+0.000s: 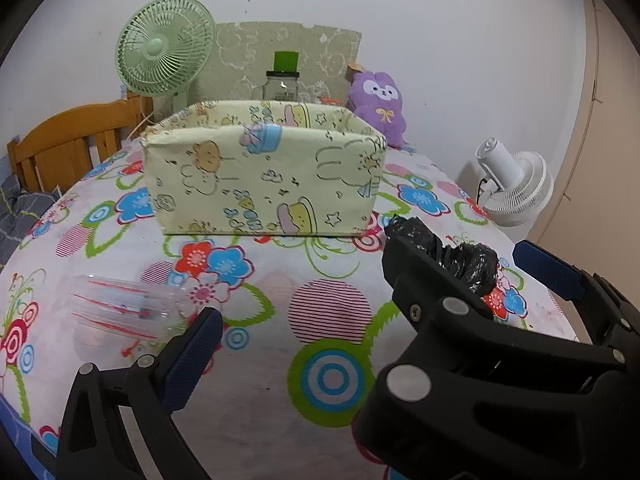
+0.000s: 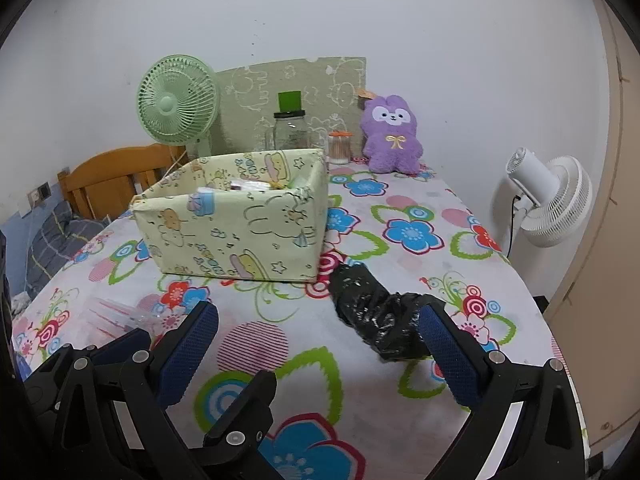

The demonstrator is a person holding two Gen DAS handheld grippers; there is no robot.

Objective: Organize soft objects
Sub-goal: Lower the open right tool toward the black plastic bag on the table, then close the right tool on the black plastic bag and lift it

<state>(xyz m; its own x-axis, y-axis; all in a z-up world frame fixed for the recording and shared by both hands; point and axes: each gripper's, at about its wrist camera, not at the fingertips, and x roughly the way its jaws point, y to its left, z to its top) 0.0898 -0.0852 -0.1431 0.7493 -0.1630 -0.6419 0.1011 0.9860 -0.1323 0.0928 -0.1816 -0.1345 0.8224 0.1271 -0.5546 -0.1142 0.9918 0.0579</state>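
Floral bedding [image 2: 360, 392] covers the work surface, with a plain white wall behind it. Along the far edge stand a green fan [image 2: 178, 100], a glass jar [image 2: 290, 130] and a purple plush toy [image 2: 392, 134]; a white fan [image 2: 548, 200] stands off the right side.

A fabric bin [image 2: 236, 232] printed with cartoon animals sits mid-surface and already holds a few items that cannot be identified. A crumpled black plastic bag [image 2: 376, 320] lies on the cloth just beside the bin's near right corner. A clear plastic package [image 1: 120, 308] lies well apart on the left.

The right gripper [image 2: 316, 350] has its jaws spread wide, and the right finger [image 2: 448, 356] appears to touch the near end of the bag. The left gripper [image 1: 368, 292] is also wide open and holds nothing.

Handling assessment: the bag appears light, limp and slick. It will likely compress and deform under pressure rather than resist. Grasp it across the thick bunched middle, not at a loose end, so the film does not slide out. A firm full closure is probably safe, as nothing fragile is evident.
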